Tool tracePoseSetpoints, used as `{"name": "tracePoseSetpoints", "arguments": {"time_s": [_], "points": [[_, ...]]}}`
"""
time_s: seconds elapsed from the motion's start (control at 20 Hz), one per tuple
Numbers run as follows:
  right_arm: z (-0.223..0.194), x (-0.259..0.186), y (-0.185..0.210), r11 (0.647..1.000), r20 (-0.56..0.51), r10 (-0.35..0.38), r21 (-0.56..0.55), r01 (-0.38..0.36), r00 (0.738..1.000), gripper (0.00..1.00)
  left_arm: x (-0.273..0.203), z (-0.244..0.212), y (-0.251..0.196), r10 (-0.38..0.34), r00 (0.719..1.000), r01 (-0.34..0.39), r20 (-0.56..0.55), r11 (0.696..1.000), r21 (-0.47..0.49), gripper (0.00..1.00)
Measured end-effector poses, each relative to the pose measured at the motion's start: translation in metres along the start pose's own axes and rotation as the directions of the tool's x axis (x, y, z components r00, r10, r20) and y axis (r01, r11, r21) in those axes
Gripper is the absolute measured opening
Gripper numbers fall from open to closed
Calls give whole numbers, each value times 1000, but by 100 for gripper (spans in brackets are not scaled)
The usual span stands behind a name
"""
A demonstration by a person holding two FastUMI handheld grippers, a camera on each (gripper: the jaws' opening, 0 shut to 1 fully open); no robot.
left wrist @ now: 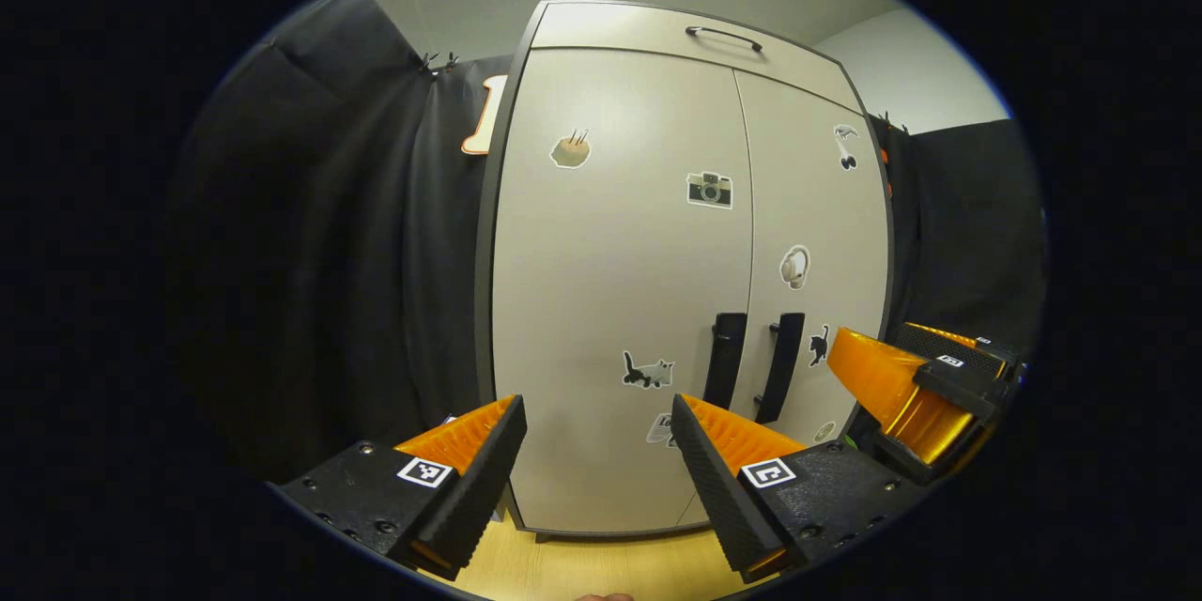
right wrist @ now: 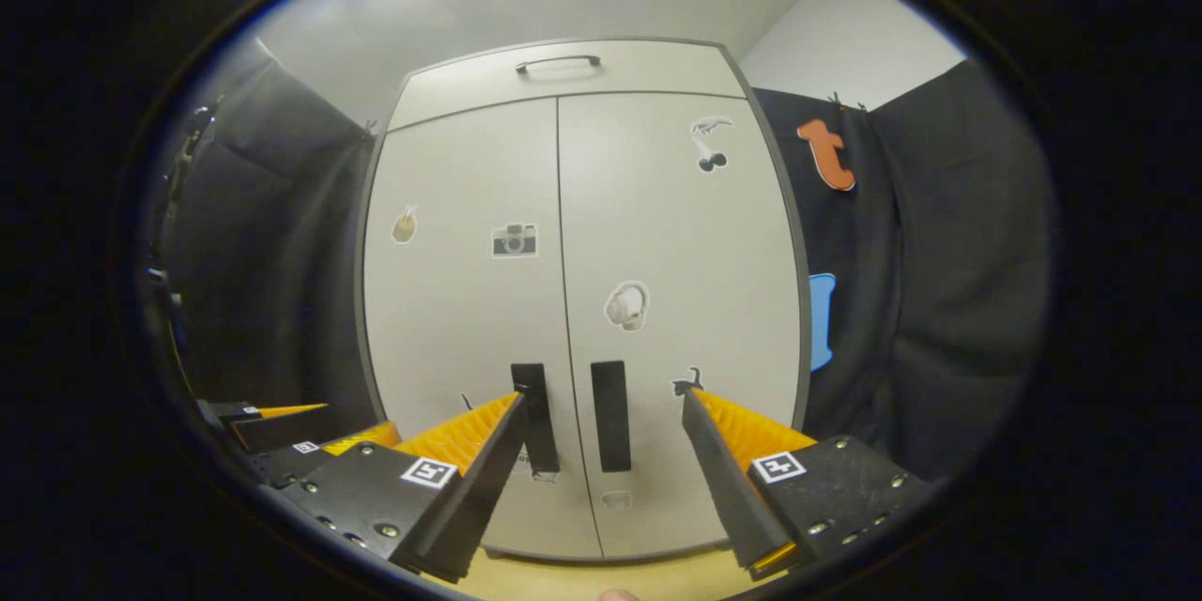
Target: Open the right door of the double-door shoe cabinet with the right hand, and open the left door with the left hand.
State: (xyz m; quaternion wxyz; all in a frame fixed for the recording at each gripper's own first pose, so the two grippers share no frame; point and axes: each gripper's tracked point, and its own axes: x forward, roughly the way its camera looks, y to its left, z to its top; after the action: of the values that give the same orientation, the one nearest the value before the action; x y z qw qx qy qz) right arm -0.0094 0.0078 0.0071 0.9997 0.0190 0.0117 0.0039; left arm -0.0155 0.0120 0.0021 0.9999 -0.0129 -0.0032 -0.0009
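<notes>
Handles decide the coming move: two flat black vertical bar handles sit side by side at the meeting edge of the pale grey double-door shoe cabinet, low on the doors, their long axes running upright. Both doors are closed and flush, so neither step of the task is done yet.

From the right gripper view, the right gripper faces the cabinet almost square on, its jaws spread wide and holding nothing. The right door's handle lies straight ahead in the gap between the jaws, a little left of centre, and apart from both of them. The left door's handle appears just beside the tip of the left-hand orange finger, but this looks like an overlap in the line of sight, not contact.

From the left gripper view, the left gripper also stands wide open and empty. Its target, the left door's handle, lies ahead and off to the right, above the right-hand finger tip rather than between the jaws. The right gripper shows farther right, near the cabinet's right edge.

My judgement: the right gripper is better lined up and needs mostly a forward reach, with the jaws closing across the upright bar; the left one must shift rightward first.
</notes>
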Motion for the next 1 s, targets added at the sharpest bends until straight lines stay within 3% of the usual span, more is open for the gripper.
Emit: {"name": "tracePoseSetpoints", "arguments": {"time_s": [0.6,0.75,1.0], "points": [[-14,55,21,999,-25,27,-37,-28,999,98,10,-11,34,55,998,-54,-30,998,10,96],[-20,65,4,996,-20,-43,-81,41,999,98,6,-12,43,72,997,-72,-33,997,12,96],[-29,86,-11,991,-31,-75,-113,71,997,98,3,-16,50,86,995,-86,-47,996,6,96]]}}
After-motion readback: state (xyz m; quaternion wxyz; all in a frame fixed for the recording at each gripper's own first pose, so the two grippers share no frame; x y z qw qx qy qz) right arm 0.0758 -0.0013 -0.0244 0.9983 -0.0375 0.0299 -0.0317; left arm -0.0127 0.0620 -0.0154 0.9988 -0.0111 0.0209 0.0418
